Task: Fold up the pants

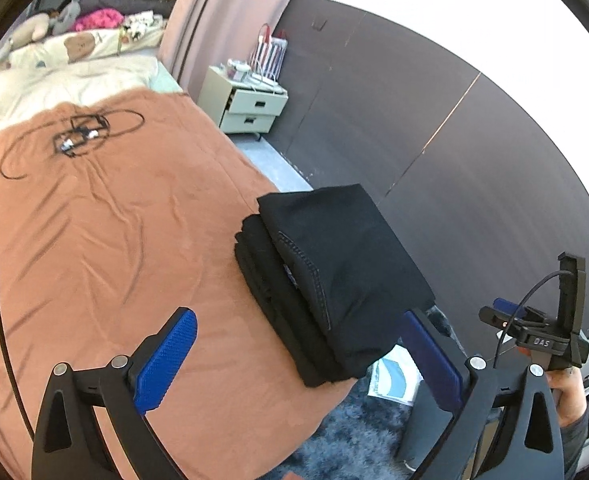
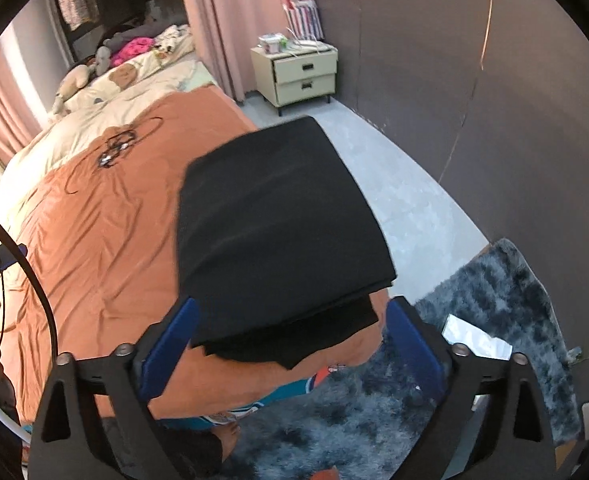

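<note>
The black pants (image 1: 330, 276) lie folded in a thick stack at the right edge of the orange bedspread (image 1: 106, 240). They also show in the right wrist view (image 2: 278, 232), close in front of the camera. My left gripper (image 1: 298, 354) is open and empty, just in front of the stack, with its blue pads (image 1: 166, 360) apart. My right gripper (image 2: 290, 344) is open, its blue pads (image 2: 170, 344) on either side of the stack's near edge, not closed on it. The right gripper also shows in the left wrist view (image 1: 534, 328), held beside the bed.
A black cable with a small device (image 1: 78, 136) lies on the bedspread farther back. A cream nightstand (image 2: 300, 70) stands by the dark wall. A shaggy blue-grey rug (image 2: 494, 320) covers the floor beside the bed. Pillows and soft toys (image 1: 54, 36) lie at the head.
</note>
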`<state>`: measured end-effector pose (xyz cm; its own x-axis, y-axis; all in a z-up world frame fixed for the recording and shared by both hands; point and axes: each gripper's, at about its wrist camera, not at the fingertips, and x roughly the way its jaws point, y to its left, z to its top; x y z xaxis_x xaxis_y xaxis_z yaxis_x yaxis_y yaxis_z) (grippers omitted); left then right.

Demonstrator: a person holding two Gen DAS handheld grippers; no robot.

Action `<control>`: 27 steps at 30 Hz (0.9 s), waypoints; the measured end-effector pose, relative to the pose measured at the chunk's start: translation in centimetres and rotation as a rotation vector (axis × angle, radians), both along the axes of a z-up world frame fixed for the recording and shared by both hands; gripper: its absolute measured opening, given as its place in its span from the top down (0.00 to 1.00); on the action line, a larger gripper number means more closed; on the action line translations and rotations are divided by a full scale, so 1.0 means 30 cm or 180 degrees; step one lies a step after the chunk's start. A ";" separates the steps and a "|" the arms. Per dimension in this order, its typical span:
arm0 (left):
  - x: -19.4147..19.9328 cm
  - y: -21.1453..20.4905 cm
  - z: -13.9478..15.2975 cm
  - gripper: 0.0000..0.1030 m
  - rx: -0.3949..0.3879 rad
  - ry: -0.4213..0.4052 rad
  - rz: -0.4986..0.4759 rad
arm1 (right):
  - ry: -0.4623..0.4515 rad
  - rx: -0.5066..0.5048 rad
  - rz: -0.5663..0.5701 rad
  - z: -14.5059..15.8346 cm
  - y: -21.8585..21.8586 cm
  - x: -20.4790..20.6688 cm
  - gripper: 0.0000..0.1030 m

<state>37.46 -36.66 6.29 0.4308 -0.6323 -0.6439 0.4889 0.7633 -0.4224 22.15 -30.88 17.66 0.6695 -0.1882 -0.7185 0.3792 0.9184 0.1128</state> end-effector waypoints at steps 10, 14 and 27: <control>-0.215 0.212 0.142 0.00 -0.0021 -0.0375 0.0091 | -0.0270 -0.0148 0.0120 0.058 0.233 -0.237 0.00; -0.294 0.300 0.185 0.00 -0.0040 -0.0512 0.0174 | -0.0372 -0.0183 0.0192 0.062 0.290 -0.314 0.00; -0.513 0.542 0.242 0.00 0.0046 -0.0835 0.0433 | -0.0701 -0.0311 0.0418 0.024 0.471 -0.537 0.00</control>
<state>22.08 -20.38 13.54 0.6638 -0.5489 -0.5081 0.4728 0.8343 -0.2837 6.05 -16.76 18.38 0.8309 -0.1506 -0.5357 0.2322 0.9687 0.0878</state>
